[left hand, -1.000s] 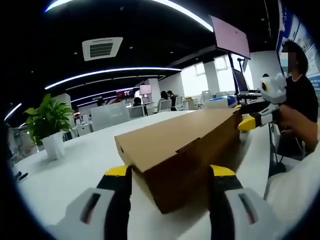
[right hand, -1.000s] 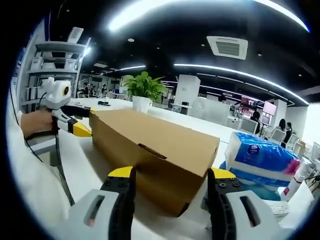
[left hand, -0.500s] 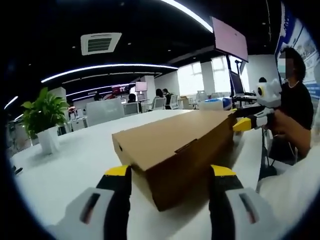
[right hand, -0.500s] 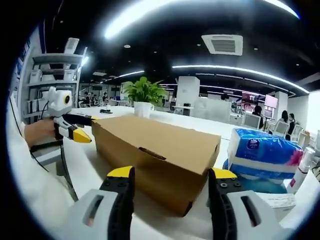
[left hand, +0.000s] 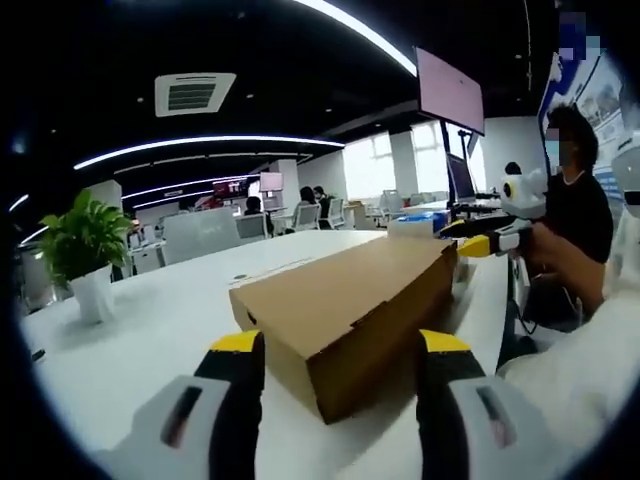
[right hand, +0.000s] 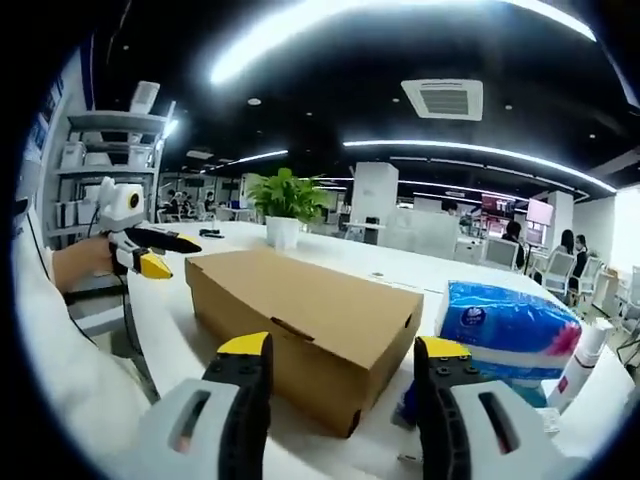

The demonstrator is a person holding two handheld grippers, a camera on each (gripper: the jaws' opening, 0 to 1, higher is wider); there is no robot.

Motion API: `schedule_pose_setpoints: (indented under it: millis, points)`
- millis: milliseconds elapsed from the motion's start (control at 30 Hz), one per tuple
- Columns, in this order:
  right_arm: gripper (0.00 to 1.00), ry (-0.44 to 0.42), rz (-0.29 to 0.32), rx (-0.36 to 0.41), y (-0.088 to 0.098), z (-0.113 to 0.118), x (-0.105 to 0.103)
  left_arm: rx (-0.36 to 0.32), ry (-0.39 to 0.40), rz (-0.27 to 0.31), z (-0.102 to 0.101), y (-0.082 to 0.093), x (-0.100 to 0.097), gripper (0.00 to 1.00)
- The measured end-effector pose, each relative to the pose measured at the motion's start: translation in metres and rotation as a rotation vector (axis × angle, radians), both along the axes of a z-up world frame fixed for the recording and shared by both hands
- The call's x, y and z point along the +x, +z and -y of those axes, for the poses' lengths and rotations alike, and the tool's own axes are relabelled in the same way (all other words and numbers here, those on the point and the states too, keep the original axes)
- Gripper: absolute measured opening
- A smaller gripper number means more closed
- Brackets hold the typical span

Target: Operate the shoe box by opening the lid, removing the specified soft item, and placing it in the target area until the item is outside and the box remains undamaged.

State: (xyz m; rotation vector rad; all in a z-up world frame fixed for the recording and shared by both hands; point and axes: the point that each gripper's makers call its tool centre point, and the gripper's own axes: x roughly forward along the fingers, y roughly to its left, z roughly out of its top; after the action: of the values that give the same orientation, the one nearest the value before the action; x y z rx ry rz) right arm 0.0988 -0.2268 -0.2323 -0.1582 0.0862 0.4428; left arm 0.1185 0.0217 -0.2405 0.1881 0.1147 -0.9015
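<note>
- Brown cardboard box point(left hand: 345, 315) lying on the white table point(left hand: 130, 340), lid shut, slot tab visible on the long edge.
- Left gripper point(left hand: 340, 345) low over the table, spread wide, one yellow-tipped jaw at each side of the box's near corner, not closed on it; contact with the cardboard hard to tell.
- Right gripper point(right hand: 342, 350) at the opposite end, likewise spread, jaws flanking that corner of the box point(right hand: 300, 315) with nothing pinched.
- In the left gripper view, right gripper point(left hand: 482, 240) seen past the far end of the box, held level by a hand point(left hand: 560, 262) with the forearm reaching in from the right.
- In the right gripper view, left gripper point(right hand: 150, 252) seen beyond the box's far end, a hand point(right hand: 80, 265) behind it, white sleeve point(right hand: 60, 370) along the left edge.
- Blue tissue pack point(right hand: 510, 330) just beside the box; potted plant point(right hand: 283, 205) farther back on the table.
</note>
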Motion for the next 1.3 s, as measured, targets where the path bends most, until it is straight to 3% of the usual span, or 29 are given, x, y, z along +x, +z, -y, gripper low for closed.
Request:
schedule_pose_setpoints:
  millis: [200, 300, 433, 633, 767, 867, 1033, 1300]
  points:
    - [0.55, 0.037, 0.135, -0.066, 0.024, -0.012, -0.001, -0.055, 0.012, 0.046, -0.011, 0.028, 0.001, 0.62]
    - [0.55, 0.036, 0.12, -0.075, 0.021, -0.017, 0.001, -0.043, -0.038, 0.061, -0.005, 0.035, -0.008, 0.63]
    - [0.54, 0.048, 0.116, -0.076, 0.025, -0.023, 0.007, -0.068, -0.026, 0.057, -0.004, 0.041, -0.008, 0.63]
    - [0.43, 0.029, 0.13, -0.086, 0.038, -0.019, 0.021, -0.118, 0.019, 0.06, -0.013, 0.044, 0.004, 0.64]
    - [0.43, 0.018, 0.133, -0.041, 0.046, -0.015, 0.028, -0.138, 0.06, 0.055, -0.023, 0.046, 0.014, 0.63]
    - [0.43, 0.029, 0.139, -0.015, 0.051, -0.018, 0.031, -0.151, 0.104, 0.083, -0.035, 0.05, 0.023, 0.63]
    - [0.43, 0.05, 0.142, -0.009, 0.052, -0.027, 0.031, -0.158, 0.12, 0.086, -0.044, 0.055, 0.026, 0.59]
    - [0.43, 0.071, 0.119, -0.015, 0.041, -0.038, 0.031, -0.121, 0.131, 0.067, -0.043, 0.044, 0.028, 0.59]
